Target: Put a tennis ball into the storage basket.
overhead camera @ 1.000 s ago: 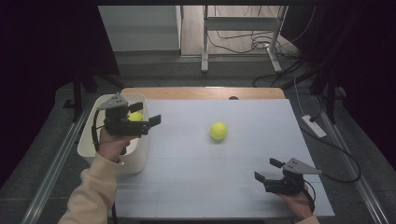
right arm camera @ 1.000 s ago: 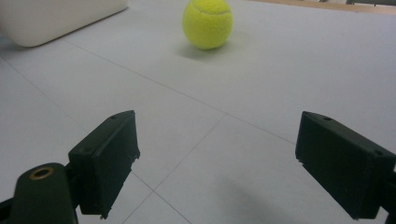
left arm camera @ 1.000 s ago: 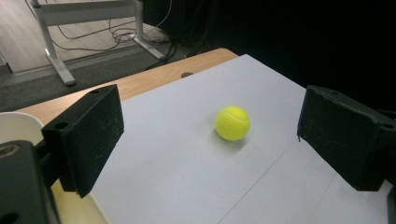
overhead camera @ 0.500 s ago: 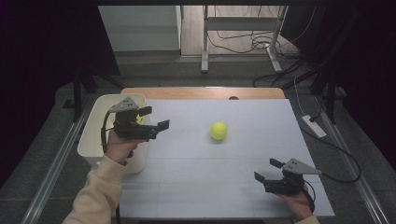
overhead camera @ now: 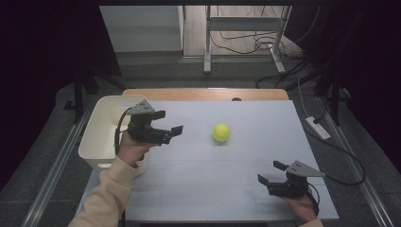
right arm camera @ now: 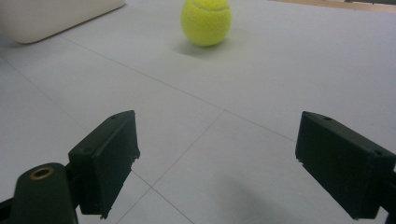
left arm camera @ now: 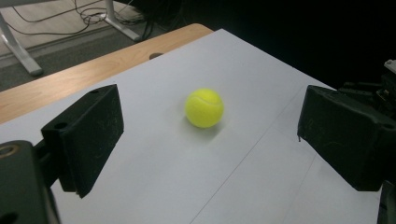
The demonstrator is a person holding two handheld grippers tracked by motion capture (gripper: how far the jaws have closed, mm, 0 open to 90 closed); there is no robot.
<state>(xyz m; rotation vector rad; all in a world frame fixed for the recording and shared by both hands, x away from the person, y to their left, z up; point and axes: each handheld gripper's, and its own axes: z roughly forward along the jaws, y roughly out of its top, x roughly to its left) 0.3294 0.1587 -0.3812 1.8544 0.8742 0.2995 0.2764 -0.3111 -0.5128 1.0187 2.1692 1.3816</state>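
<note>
Dark room; cables trail across the floor behind a metal frame. The bench (overhead camera: 227, 189) carries a white sheet with a strip of bare wood showing along its far edge. A white bin (overhead camera: 101, 135) stands at the bench's left side.

Left arm: sleeved forearm enters from the bottom left and angles up toward the bin's near corner. The hand holds the left tool (overhead camera: 171, 133) roughly level above the sheet, just right of the bin, pointing at the ball. Jaws spread, nothing between them.

Right arm: only the hand shows at the bottom right edge. The right tool (overhead camera: 270, 173) sits low near the bench's front right corner, aimed toward the left and far side. Jaws spread, nothing between them.

Tennis ball (overhead camera: 221, 132): yellow-green, fuzzy, one pale seam curve visible. It rests on the sheet near the middle, slightly toward the far side, well apart from both tools and the bin.

View differences: the left gripper view shows the ball (left arm camera: 204, 108) framed between its own jaws, farther off, with a soft shadow beneath, and the wooden strip beyond. The right gripper view places the ball (right arm camera: 206, 21) at the top, the bin's lower wall (right arm camera: 51, 16) at upper left, and faint grid lines crossing the sheet.
</note>
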